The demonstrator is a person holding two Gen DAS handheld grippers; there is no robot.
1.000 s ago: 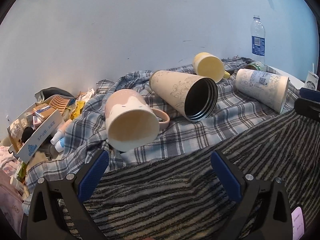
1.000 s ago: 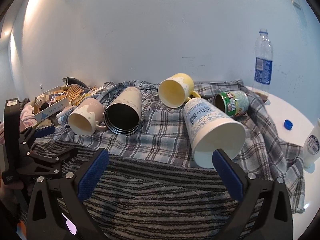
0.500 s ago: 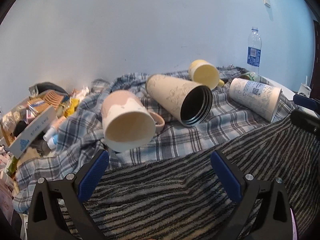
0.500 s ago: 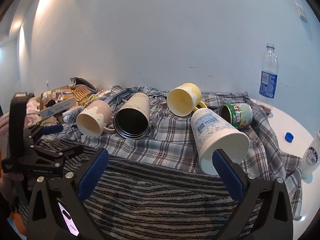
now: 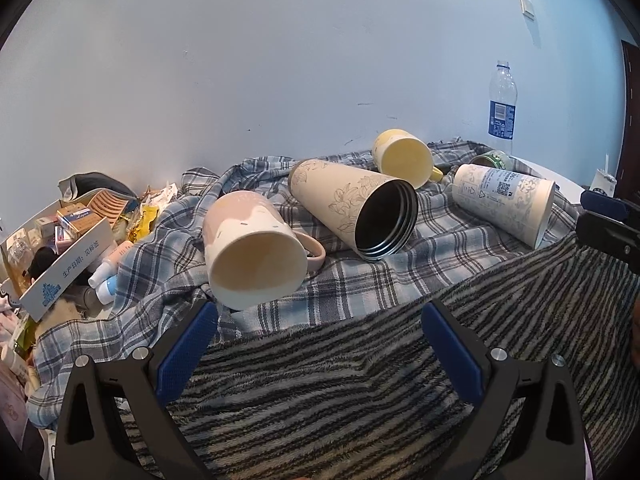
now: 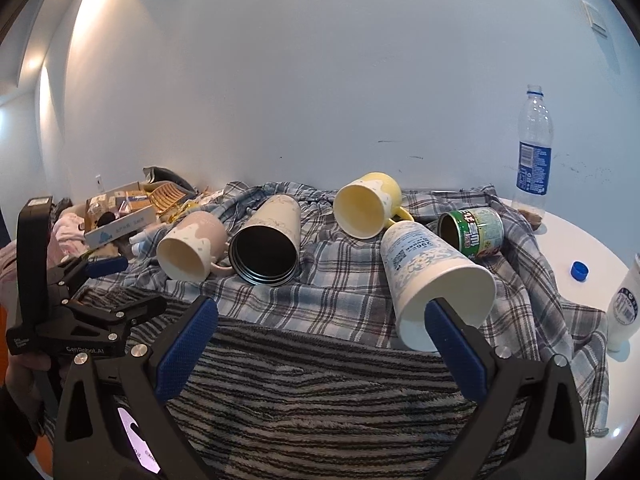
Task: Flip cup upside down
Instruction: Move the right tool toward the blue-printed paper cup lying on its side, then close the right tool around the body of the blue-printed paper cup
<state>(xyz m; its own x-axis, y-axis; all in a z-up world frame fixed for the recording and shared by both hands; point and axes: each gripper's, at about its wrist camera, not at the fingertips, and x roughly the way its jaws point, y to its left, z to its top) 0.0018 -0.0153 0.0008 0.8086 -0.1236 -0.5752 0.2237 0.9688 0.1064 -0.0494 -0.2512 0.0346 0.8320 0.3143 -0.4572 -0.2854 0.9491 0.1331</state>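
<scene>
Pink mug [image 5: 252, 240] lies on its side on the plaid cloth [image 5: 400, 280], mouth toward the camera.

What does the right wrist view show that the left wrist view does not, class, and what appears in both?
Only the right wrist view shows the blue bottle cap on the white table, the white bottle at the right edge, and the whole left gripper.

Only the left wrist view shows the pink mug's handle clearly.

Both show the pink mug, dark-lined tumbler, yellow mug, paper cup, green can, and plaid cloth.
</scene>
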